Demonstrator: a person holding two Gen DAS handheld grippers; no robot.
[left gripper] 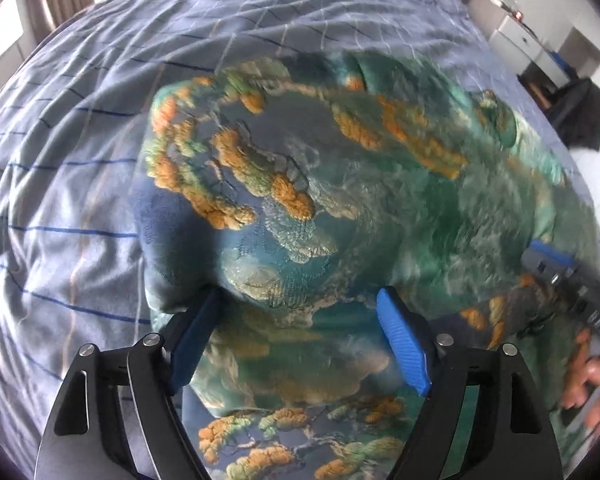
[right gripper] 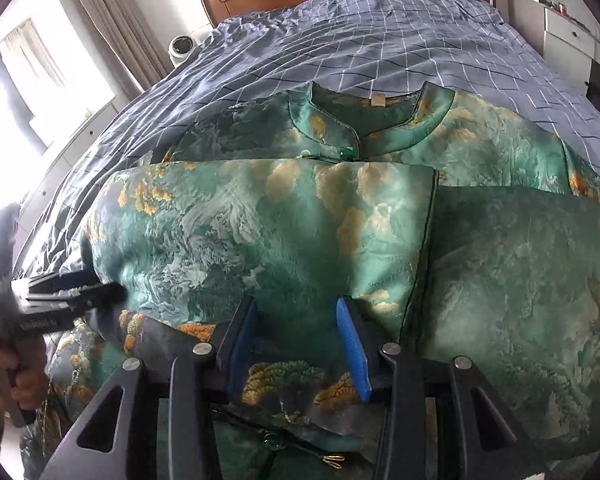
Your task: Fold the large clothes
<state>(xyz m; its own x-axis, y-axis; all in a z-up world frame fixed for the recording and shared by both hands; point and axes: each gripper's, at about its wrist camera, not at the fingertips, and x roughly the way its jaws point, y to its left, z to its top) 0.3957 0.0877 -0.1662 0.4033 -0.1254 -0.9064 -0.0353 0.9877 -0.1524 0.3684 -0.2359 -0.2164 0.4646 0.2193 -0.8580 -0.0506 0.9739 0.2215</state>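
Right wrist view: green brocade dress [right gripper: 260, 216] on bed [right gripper: 340, 32], soft, slippery, probably light | grip folded hem edge | right gripper [right gripper: 296, 336] jaws apart, empty | left gripper [left gripper: 300, 332] jaws apart, empty.

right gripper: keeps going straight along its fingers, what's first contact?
Most likely the folded green garment directly ahead of the right gripper; its open jaws already straddle the fabric. Depth is unclear.
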